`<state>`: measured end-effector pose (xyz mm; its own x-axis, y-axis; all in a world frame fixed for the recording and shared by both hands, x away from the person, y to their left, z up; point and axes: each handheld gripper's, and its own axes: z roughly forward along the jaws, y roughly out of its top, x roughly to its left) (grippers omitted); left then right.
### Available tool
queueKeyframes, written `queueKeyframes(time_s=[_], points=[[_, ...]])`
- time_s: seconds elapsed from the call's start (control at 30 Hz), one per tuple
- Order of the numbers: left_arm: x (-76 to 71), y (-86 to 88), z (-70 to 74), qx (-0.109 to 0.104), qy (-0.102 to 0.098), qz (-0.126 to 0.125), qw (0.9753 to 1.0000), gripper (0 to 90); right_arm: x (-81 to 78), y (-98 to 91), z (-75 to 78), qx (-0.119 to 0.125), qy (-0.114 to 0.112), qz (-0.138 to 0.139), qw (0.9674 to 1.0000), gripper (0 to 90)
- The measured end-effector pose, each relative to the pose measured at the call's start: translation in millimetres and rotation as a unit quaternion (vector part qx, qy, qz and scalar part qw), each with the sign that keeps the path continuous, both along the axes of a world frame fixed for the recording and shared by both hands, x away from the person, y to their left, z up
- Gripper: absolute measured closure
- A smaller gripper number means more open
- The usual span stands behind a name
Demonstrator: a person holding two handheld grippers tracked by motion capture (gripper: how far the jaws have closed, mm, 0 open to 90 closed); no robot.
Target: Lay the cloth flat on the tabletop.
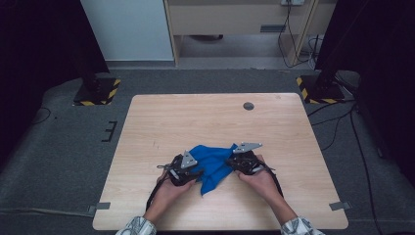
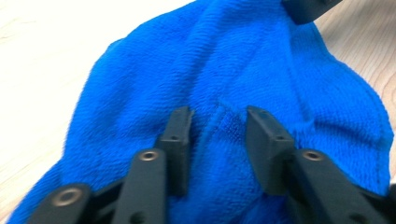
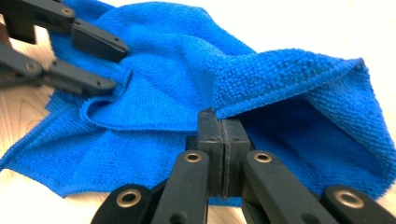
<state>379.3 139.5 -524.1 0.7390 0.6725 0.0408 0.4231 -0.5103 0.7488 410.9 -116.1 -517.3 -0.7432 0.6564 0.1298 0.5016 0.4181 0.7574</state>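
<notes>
Blue cloth point(image 1: 213, 165) sits bunched on the near middle of the table point(image 1: 274, 122), right between the two hands. The right tool point(image 3: 223, 122) has its jaws squeezed together on a raised fold of the cloth, holding that edge up off the wood. The left tool point(image 2: 218, 122) is nosed into the cloth from the other side, jaws narrowed but with a gap between them, a ridge of cloth standing in that gap and the pads not clearly pinching it yet. So the cloth lies straight ahead of the left tool and touching it, with the right tool at its far end. The cloth's length runs from one tool to the other, so I'd say closing the left tool on that ridge comes next.
</notes>
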Motion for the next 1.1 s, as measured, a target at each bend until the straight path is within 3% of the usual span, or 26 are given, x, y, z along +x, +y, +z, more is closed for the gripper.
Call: queueKeyframes(time_s=[0.17,0.37,0.53,0.6,0.87,1.03,1.1], points=[[0.2,8.1,4.1,-0.001,0.006,-0.001,1.0000,72.0,0.2,-1.2,0.3,-0.002,0.006,-0.002,1.0000,89.8],[-3.3,14.1,12.5,-0.009,-0.008,-0.009,0.9999,83.6,0.6,-1.7,0.5,0.003,0.011,-0.005,0.9999,89.6],[-5.3,18.2,19.6,-0.026,-0.023,-0.004,0.9994,84.8,-0.1,-1.9,2.8,0.013,0.009,-0.002,0.9999,86.7],[-7.1,22.9,26.2,-0.048,-0.039,0.006,0.9980,84.4,-0.5,-2.2,3.0,0.012,0.008,0.000,0.9999,88.6],[-11.9,29.8,35.8,-0.078,-0.067,0.010,0.9947,83.3,-0.3,-1.1,1.1,-0.002,0.014,-0.001,0.9999,89.8],[-12.7,32.5,39.5,-0.085,-0.076,0.008,0.9934,85.7,0.2,-2.4,0.7,0.003,0.017,-0.001,0.9998,89.5],[-13.0,34.0,41.8,-0.087,-0.085,0.015,0.9924,86.5,0.1,-2.9,1.9,0.011,0.017,0.001,0.9998,83.3]])
